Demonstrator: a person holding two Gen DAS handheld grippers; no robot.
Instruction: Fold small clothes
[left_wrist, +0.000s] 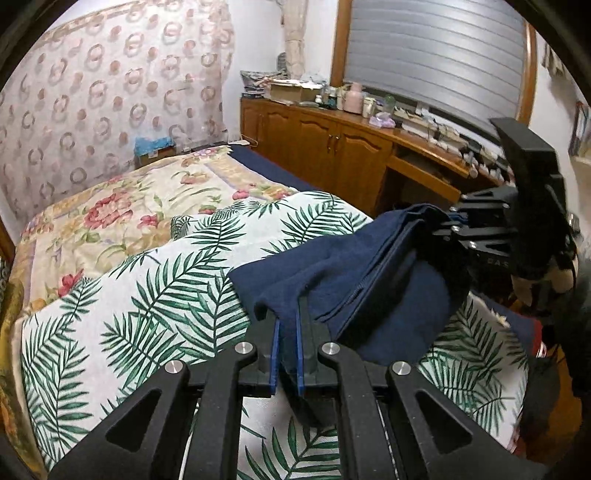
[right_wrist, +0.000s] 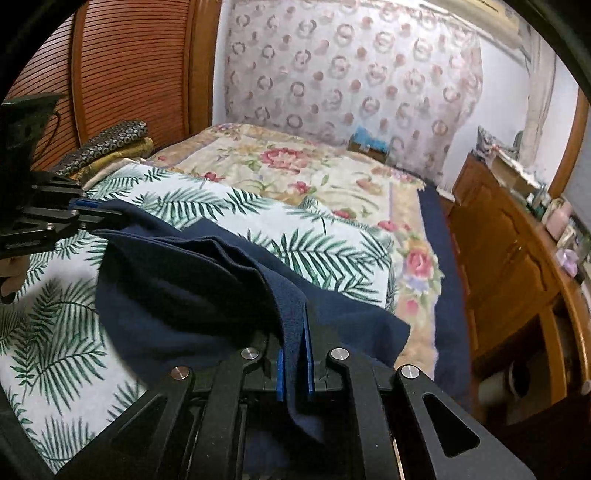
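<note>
Bed (left_wrist: 122, 221) fills most of both views. Near half carries a white cover with green palm fronds (left_wrist: 147, 314); the far half carries a cream quilt with red and pink flowers (left_wrist: 122, 206). A navy sheet (right_wrist: 439, 266) shows along the bed's cabinet-side edge. At the far end hangs a sheer curtain printed with rings and dots (left_wrist: 110, 81), with a small cardboard box (left_wrist: 155, 151) at its foot. Wooden cabinets (left_wrist: 325, 147) run beside the bed, their top crowded with bottles, boxes and a pink jar (left_wrist: 354, 98). A grey slatted blind (left_wrist: 436, 55) hangs above. Folded patterned fabrics (right_wrist: 110, 147) lie at the bed's other edge against a ribbed wooden panel (right_wrist: 129, 74).
</note>
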